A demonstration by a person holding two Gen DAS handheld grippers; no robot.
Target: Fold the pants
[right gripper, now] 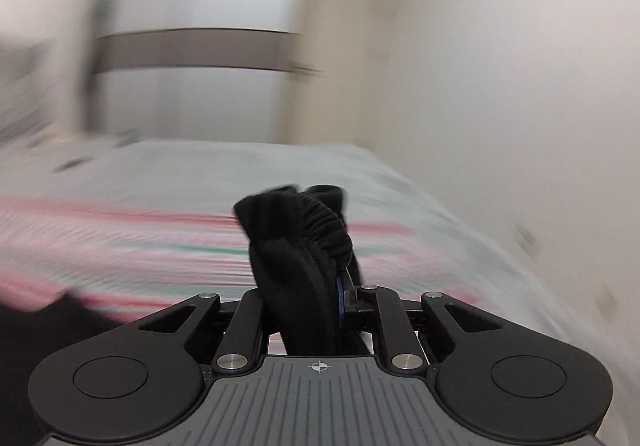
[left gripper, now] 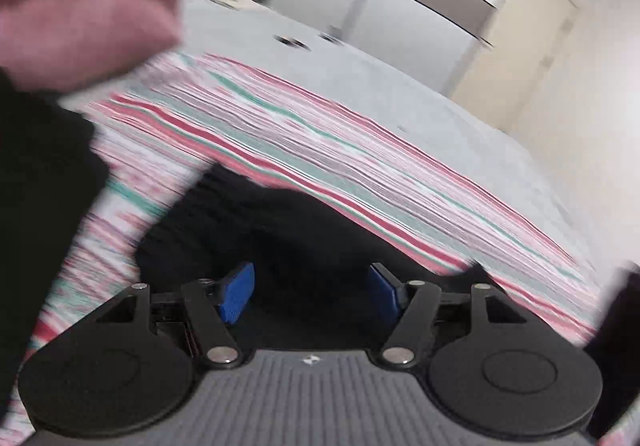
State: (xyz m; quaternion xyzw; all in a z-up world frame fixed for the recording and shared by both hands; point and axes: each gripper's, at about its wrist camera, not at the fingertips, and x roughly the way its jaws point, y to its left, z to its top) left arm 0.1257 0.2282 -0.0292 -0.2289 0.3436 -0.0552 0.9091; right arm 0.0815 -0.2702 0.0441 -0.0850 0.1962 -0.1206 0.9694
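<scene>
The black pants [left gripper: 280, 230] lie bunched on a bed with a pink, green and white striped cover [left gripper: 320, 142]. My left gripper [left gripper: 312, 292] is open, its blue pads [left gripper: 238, 296] apart just above the black cloth, holding nothing. My right gripper [right gripper: 316, 286] is shut on the pants' elastic waistband [right gripper: 308, 230], which stands up bunched between the fingers above the bed. More black cloth [right gripper: 48, 322] trails at the lower left of the right wrist view. Both views are motion-blurred.
A pink pillow or cushion [left gripper: 84, 18] sits at the upper left of the left wrist view. A plain pale sheet [right gripper: 240, 166] covers the far part of the bed. White wardrobe doors [right gripper: 200, 66] and a cream wall [right gripper: 500, 86] stand behind the bed.
</scene>
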